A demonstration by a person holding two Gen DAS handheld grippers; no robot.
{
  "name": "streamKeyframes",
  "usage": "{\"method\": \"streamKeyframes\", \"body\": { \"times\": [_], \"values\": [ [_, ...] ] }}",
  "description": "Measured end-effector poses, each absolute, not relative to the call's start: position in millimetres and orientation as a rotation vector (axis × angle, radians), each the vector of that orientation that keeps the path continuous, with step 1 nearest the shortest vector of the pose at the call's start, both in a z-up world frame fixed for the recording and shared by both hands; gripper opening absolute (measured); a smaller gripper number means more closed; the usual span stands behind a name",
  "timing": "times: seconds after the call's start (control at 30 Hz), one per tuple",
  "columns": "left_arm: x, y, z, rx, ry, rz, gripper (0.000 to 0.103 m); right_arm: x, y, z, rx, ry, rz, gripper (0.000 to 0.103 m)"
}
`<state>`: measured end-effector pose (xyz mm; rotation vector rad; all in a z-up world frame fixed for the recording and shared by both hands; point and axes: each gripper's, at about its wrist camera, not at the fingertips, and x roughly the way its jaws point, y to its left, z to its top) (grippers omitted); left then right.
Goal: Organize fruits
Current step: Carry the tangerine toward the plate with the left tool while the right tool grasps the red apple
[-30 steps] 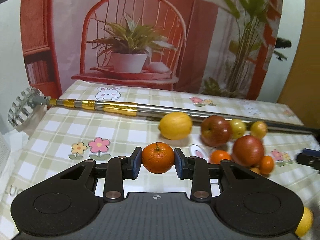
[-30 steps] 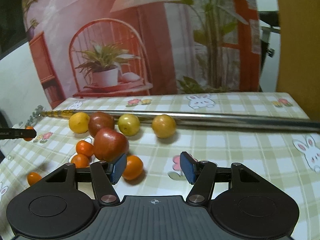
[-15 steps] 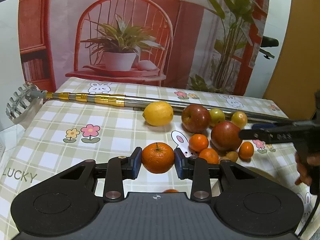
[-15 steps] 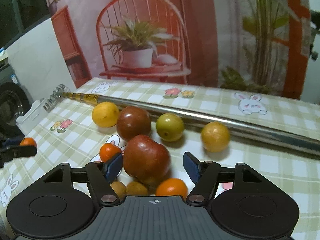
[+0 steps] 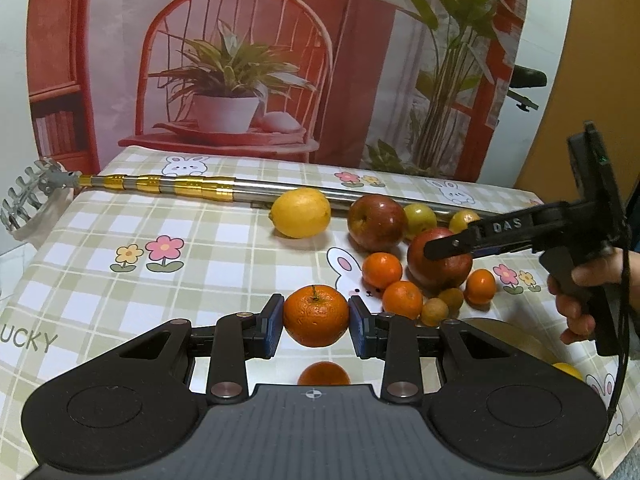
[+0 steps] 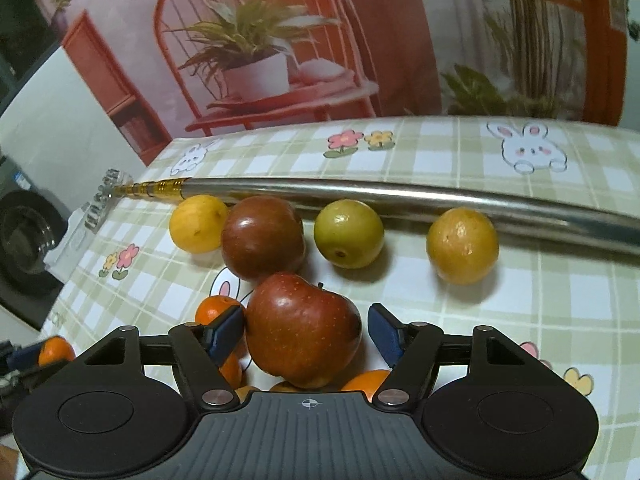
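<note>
My left gripper (image 5: 316, 322) is shut on an orange tangerine (image 5: 315, 312), held above the checked tablecloth (image 5: 200, 264). My right gripper (image 6: 306, 332) stands open with its blue pads either side of a dark red apple (image 6: 304, 336); the right pad (image 6: 382, 334) is clear of the skin. In the left wrist view that same apple (image 5: 440, 276) lies under the right gripper's black fingers (image 5: 448, 246), with a hand (image 5: 576, 300) on the grip. Small tangerines (image 5: 382, 270) and brown fruits (image 5: 434, 312) crowd the apple.
A steel telescopic pole (image 6: 400, 194) lies across the table behind the fruit. Along it sit a lemon (image 6: 198, 224), a second red apple (image 6: 262, 238), a green fruit (image 6: 348, 234) and a yellow-orange fruit (image 6: 462, 246). Another tangerine (image 5: 324, 374) lies under my left gripper.
My right gripper has closed in on the front red apple, which now sits between its pads. My left gripper has drawn back and risen, still holding the tangerine.
</note>
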<state>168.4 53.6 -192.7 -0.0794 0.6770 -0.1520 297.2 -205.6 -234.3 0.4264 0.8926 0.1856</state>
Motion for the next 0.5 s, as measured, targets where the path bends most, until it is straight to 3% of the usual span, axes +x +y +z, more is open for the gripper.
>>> {"method": "streamKeyframes", "body": {
  "times": [0.5],
  "values": [
    [167.6, 47.7, -194.2, -0.074, 0.684, -0.169, 0.036, 295.7, -209.2, -245.5, 0.569, 0.922, 0.141, 0.060]
  ]
}}
